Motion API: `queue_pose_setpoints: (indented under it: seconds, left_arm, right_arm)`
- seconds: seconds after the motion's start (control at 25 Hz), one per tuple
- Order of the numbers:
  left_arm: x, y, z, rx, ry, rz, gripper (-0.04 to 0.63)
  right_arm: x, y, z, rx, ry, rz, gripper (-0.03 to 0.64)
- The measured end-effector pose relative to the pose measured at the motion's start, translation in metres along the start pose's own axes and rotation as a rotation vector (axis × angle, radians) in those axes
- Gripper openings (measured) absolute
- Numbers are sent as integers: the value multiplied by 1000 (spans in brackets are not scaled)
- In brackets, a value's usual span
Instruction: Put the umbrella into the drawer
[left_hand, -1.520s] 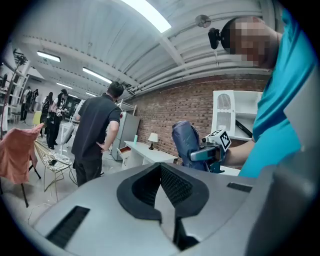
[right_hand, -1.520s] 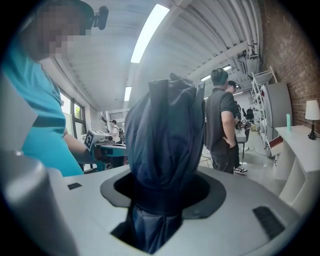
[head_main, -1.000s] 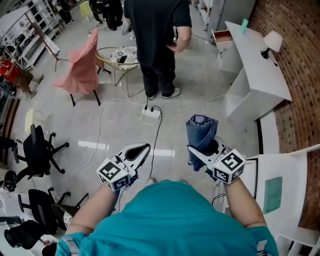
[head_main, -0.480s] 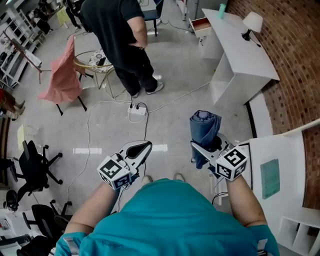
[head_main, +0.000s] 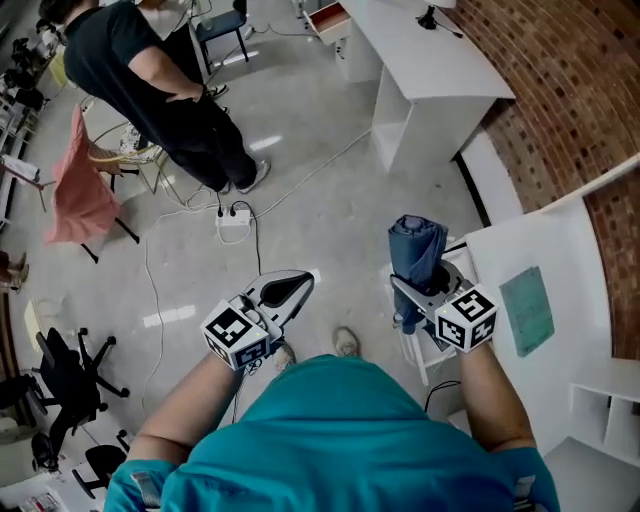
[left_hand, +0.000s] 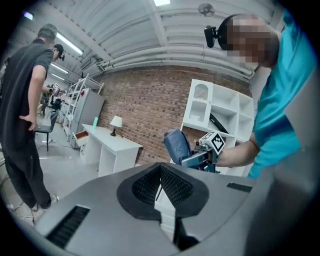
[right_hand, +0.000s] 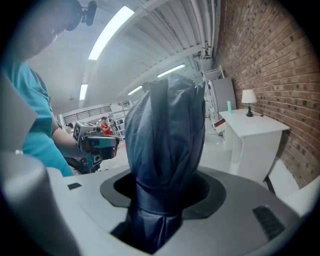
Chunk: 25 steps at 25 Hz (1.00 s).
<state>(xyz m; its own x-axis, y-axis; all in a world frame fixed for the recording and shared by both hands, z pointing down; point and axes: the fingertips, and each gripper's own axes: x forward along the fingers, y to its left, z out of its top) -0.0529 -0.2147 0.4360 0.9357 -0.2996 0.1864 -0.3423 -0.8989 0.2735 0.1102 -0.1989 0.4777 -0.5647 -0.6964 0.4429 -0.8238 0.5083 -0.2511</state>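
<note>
A folded dark blue umbrella (head_main: 417, 250) stands upright between the jaws of my right gripper (head_main: 414, 292), which is shut on its lower part. In the right gripper view the umbrella (right_hand: 165, 145) fills the middle and hides the pads. My left gripper (head_main: 288, 290) is held level beside it, shut with nothing in it; its ribbed pads (left_hand: 172, 186) meet. A white desk (head_main: 430, 60) stands far ahead by the brick wall, with a small reddish drawer (head_main: 328, 17) pulled open at its far end. The same drawer (left_hand: 80, 139) shows small in the left gripper view.
A person in black (head_main: 150, 80) stands on the floor at the upper left, near a power strip (head_main: 232, 218) with trailing cables. A pink-draped chair (head_main: 75, 190) and office chairs (head_main: 60, 370) lie left. A white shelf unit (head_main: 540, 300) is close on my right.
Both grippers have travelled across the floor toward the brick wall; the white shelf unit is now close on the right. The grip on the umbrella is unchanged, and the left jaws stay shut.
</note>
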Motion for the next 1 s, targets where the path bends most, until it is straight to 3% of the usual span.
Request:
queue_pose_setpoints:
  seconds: [0.48, 1.0]
  left_arm:
    - [129, -42, -34, 8, 101, -186, 15]
    - [218, -82, -79, -22, 221, -317, 15]
  right_arm:
    - [-57, -105, -121, 103, 166, -203, 249]
    - [-61, -159, -267, 315, 341, -277, 249]
